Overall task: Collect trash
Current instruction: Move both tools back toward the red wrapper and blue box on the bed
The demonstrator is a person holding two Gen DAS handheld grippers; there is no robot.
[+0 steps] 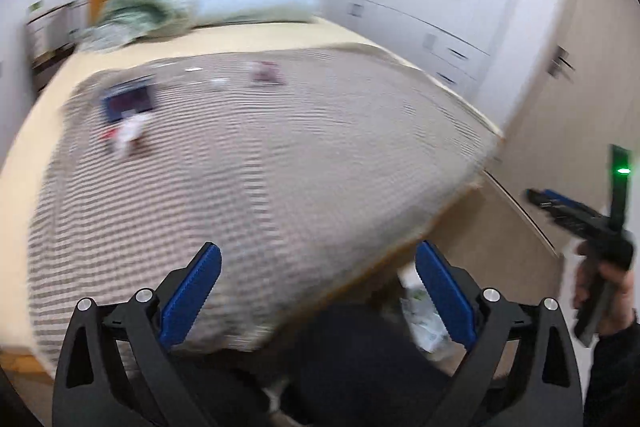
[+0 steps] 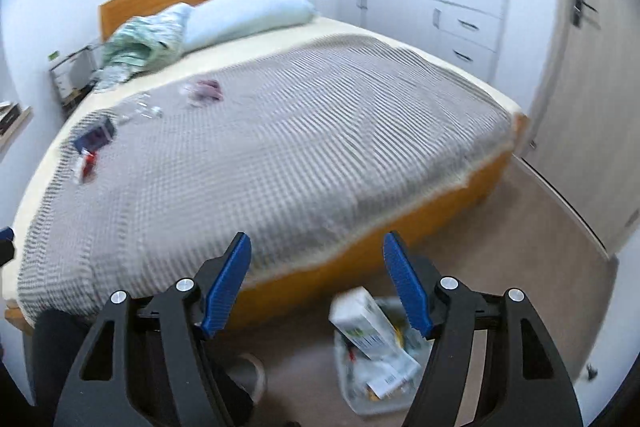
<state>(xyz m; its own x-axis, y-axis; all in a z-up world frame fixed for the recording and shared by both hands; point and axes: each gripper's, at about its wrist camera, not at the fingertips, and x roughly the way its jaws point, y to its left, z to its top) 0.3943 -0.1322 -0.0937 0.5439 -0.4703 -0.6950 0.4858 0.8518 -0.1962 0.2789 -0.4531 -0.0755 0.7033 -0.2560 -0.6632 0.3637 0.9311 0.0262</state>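
Both your tongs, left tongs [image 1: 318, 293] and right tongs [image 2: 318, 283], gape empty; the trash bin [image 2: 376, 363] sits just below the right pair. Remaining wrappers [image 2: 90, 147] lie far ahead-left on the bed [image 2: 320, 147]: reach there next

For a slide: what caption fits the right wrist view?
Open, empty right hand-held gripper above a bag of collected trash, wrappers still on the bed.

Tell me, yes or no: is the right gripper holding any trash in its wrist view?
No. The right gripper stands open with nothing between its blue pads, and the white carton sits in the trash container on the floor below.
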